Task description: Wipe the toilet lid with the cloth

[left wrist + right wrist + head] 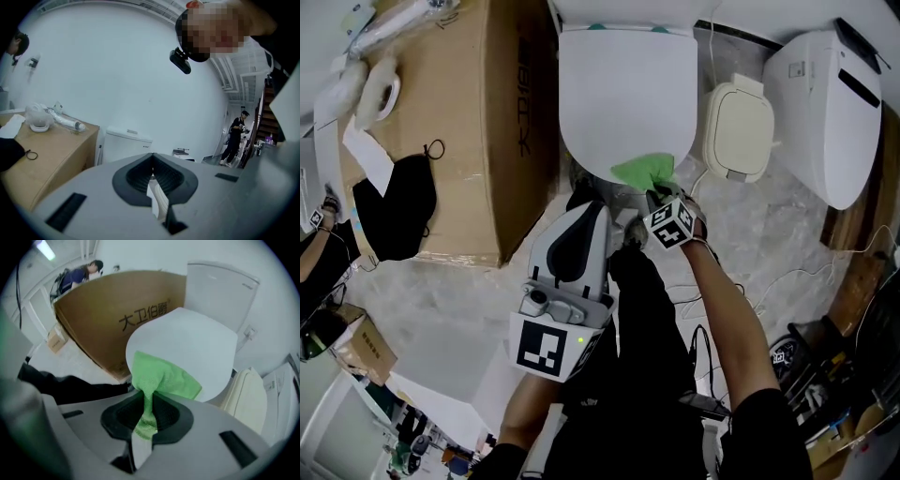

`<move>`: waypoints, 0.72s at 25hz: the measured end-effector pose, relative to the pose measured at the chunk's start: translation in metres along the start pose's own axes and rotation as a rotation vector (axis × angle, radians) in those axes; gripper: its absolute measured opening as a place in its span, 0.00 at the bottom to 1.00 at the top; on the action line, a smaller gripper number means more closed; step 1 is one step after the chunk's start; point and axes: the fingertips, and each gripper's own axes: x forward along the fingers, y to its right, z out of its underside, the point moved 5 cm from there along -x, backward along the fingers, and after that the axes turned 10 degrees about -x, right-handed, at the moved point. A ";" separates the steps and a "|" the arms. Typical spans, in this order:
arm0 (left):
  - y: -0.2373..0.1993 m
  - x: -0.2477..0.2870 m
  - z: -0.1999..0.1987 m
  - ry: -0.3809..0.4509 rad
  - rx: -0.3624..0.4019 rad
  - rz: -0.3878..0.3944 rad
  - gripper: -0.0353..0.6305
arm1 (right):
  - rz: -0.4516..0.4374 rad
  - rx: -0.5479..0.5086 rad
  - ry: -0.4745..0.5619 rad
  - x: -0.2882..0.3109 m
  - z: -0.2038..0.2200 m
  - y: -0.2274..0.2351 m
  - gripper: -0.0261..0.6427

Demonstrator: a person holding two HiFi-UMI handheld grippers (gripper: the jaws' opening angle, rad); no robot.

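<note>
Our right gripper (149, 404) pinches the green cloth (161, 376) at the toilet lid's (187, 343) front edge. Wiping looks barely begun, with most of the lid left. The left gripper (152, 168) has its jaws together, empty.

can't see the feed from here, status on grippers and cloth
Right gripper shut on green cloth, cloth at front edge of toilet lid. Left gripper shut, empty, held back from the toilet. Nothing else on the lid.
</note>
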 end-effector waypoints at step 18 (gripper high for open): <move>0.024 0.060 -0.005 -0.039 -0.004 0.068 0.05 | 0.347 0.419 0.373 -0.102 -0.038 0.191 0.14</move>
